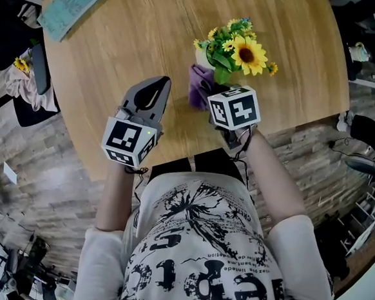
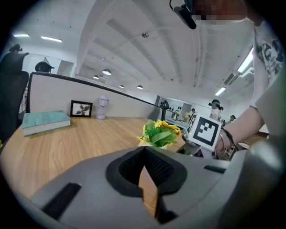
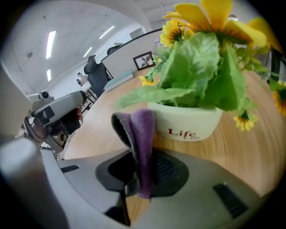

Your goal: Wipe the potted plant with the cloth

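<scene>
A potted plant with a sunflower, small yellow flowers and green leaves stands in a white pot on the round wooden table. My right gripper is shut on a folded purple cloth, whose upper fold stands just in front of the pot's side; I cannot tell if it touches. My left gripper is shut and empty, to the left of the pot, apart from it. From the left gripper view the plant sits beyond the shut jaws, with the right gripper's marker cube beside it.
A teal book lies at the table's far left. A small picture frame and a little lamp stand at the far edge by a partition. A dark office chair is left of the table. My torso is against the near edge.
</scene>
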